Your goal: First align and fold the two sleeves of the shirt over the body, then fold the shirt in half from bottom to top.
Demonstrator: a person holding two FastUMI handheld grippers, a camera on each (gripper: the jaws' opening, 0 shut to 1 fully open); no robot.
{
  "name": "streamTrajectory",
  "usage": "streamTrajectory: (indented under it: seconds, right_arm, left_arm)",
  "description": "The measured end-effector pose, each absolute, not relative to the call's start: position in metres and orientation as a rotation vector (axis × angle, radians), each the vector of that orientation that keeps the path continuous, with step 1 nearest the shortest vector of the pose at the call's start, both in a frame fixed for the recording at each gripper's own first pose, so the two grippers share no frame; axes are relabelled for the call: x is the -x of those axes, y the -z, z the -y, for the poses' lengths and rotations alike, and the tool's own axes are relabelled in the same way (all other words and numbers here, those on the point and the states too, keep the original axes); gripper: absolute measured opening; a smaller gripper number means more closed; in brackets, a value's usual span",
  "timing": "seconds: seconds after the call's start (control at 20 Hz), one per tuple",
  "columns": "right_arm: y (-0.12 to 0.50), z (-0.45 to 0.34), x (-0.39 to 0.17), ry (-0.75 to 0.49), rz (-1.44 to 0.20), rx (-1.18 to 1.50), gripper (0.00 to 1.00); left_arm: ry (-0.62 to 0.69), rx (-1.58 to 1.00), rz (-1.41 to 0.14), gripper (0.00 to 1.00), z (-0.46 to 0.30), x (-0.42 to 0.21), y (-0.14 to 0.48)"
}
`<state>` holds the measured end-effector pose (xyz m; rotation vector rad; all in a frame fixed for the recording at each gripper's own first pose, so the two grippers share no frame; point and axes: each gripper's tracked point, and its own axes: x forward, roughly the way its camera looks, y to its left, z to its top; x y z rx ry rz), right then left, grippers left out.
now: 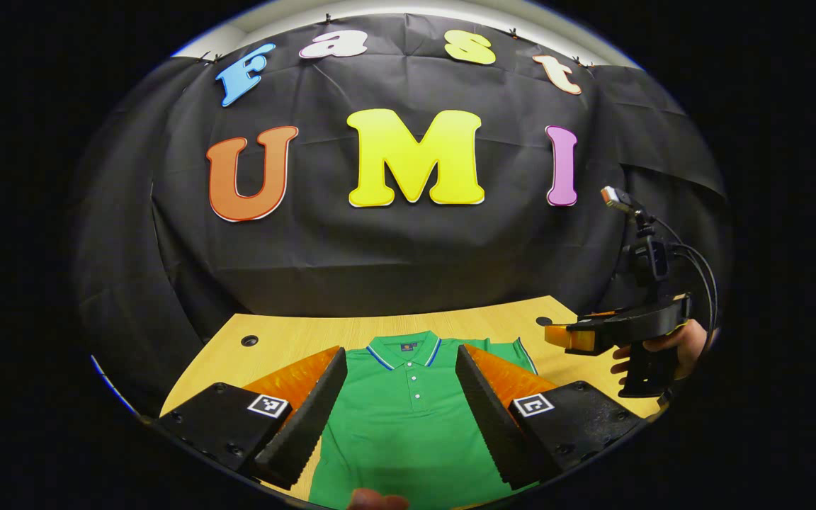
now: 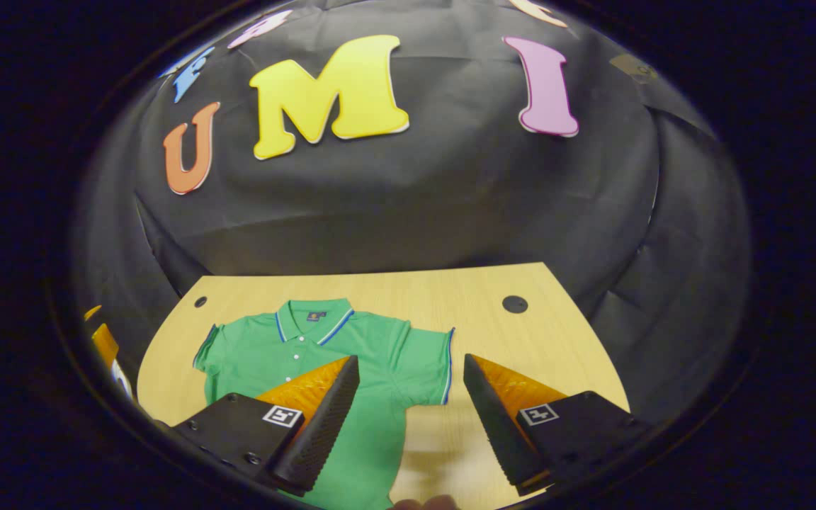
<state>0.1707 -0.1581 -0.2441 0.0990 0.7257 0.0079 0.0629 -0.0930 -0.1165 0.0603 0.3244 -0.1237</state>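
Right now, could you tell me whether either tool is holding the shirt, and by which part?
Nothing is held. The left tool and the right tool are both open above the green shirt, which lies flat on the table.

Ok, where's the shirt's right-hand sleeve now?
In the right gripper view the sleeve lies flat on the table, spread out from the shirt, just beyond the open right claw.
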Motion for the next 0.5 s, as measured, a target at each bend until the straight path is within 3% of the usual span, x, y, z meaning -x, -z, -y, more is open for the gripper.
streamTrajectory:
  seconds: [0.3,0.35,0.5]
  right_arm:
    - [0.317,0.183,-0.214,0.022,-0.83,-0.155,0.93]
    - [0.326,0.185,-0.22,0.026,-0.842,-0.161,0.96]
    - [0.358,0.189,-0.234,0.031,-0.883,-0.173,0.93]
  left_arm:
    - [0.083,-0.106,-0.359,0.99,0.087,-0.066,0.134]
    - [0.074,-0.116,-0.37,0.99,0.086,-0.066,0.138]
    - [0.062,-0.134,-0.394,0.99,0.086,-0.064,0.15]
